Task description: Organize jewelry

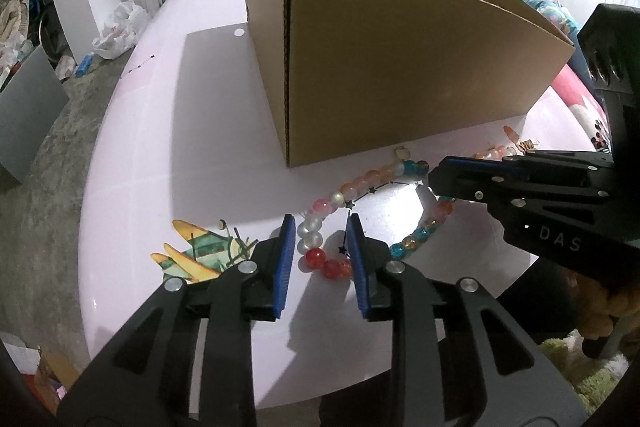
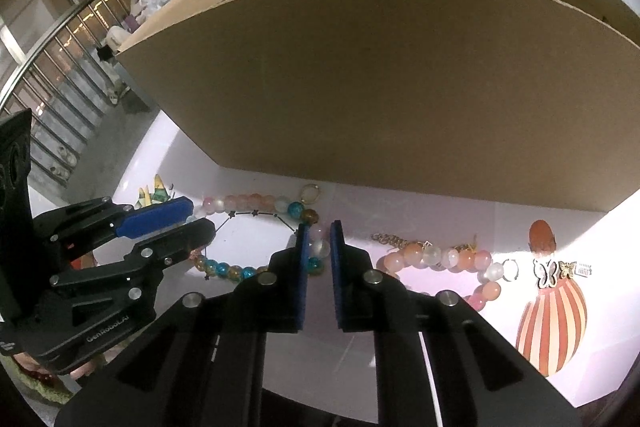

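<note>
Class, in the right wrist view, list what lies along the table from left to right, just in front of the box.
left gripper → multicolored bead bracelet → right gripper → pink bead bracelet → butterfly earrings

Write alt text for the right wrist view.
The right gripper straddles the multicolored bead necklace lying on the white table, jaws narrowly apart. The left gripper reaches in from the left; a cardboard box stands behind, a pink bead bracelet lies rightward.
</note>
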Demonstrator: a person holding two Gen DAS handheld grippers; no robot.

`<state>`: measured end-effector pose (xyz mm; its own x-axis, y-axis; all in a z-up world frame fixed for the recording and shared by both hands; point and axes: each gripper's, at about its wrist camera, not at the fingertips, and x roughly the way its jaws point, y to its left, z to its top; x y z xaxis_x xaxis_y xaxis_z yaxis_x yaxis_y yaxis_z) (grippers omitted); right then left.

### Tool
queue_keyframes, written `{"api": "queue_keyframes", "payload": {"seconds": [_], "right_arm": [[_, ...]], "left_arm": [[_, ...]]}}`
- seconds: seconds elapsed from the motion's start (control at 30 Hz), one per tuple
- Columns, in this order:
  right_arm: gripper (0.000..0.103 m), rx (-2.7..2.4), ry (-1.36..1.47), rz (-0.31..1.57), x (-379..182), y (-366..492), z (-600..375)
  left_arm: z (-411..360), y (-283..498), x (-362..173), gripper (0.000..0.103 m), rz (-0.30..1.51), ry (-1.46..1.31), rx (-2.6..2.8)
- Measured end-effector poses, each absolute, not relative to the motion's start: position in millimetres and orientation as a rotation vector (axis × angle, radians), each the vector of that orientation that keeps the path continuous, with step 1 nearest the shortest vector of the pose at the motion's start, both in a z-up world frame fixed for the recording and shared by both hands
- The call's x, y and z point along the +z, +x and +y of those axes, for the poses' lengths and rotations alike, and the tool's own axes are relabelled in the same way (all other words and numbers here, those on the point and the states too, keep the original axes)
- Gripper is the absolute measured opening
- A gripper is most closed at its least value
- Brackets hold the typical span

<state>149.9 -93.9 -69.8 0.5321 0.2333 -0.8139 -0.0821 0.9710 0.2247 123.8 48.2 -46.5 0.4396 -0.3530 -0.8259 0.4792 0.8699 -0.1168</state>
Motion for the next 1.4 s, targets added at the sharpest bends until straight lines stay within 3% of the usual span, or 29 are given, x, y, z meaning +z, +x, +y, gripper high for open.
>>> {"api": "queue_keyframes", "payload": {"seconds": [0.1,0.17,0.23,0.63,0.93,1.07,1.23,1.4], "right_arm": [[0.011,0.189,0.165,0.983,-71,148,-95],[0.01,0.191,0.174,0.981,-72,146,-97],[0.01,0.193,0.178,0.976,-71,144,-99],[0.009,0.215,0.192,0.906,-43,121,-105],[0.01,0.271,0.153,0.698,54,94,-109],[0.01,0.276,0.118,0.602,99,121,-125],[0.01,0.326,0.221,0.787,91,210,-148],[0.01,0.369,0.325,1.058,37,278,-149]], "left_arm": [[47,123,-47,0.022,0.98,0.147,-0.506],[45,121,-48,0.012,0.967,0.18,-0.477],[46,122,-48,0.008,0.965,0.181,-0.477],[52,102,-6,0.008,0.868,0.169,-0.498],[51,93,92,0.008,0.65,0.154,-0.612],[37,118,128,0.008,0.55,0.158,-0.637],[7,179,119,0.008,0.611,0.232,-0.619],[-14,242,78,0.008,0.798,0.271,-0.616]]}}
